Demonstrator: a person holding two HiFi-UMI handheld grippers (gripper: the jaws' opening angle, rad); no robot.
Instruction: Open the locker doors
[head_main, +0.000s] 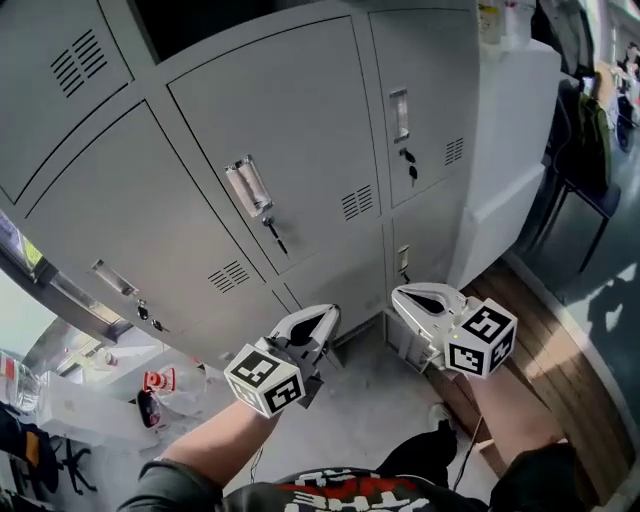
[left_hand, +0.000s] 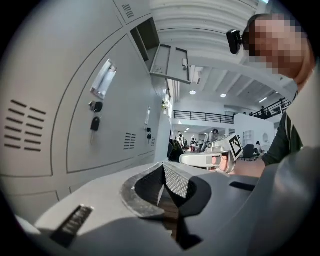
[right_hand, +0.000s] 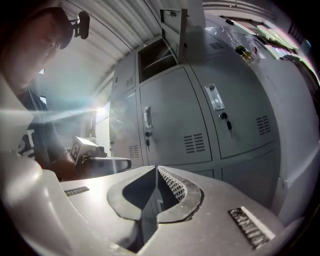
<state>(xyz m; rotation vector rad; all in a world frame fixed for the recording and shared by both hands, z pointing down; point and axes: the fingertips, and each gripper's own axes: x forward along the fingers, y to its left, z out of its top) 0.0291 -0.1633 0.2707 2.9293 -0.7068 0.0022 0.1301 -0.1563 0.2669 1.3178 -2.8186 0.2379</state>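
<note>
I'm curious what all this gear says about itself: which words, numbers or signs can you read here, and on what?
Nothing reads as words or numbers.
Marker cubes: black-and-white square patterns, no letters.
Small plate on the right tongs: too blurred to read.
Bottle label: too small to read.
Shirt print: too blurred to read.

Locker doors (head_main: 290, 110) matt painted metal; handle (head_main: 248, 187) glossy chrome

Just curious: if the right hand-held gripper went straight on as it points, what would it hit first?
The right hand-held gripper would probably meet the closed middle locker door, near its lower edge; depth unclear.
</note>
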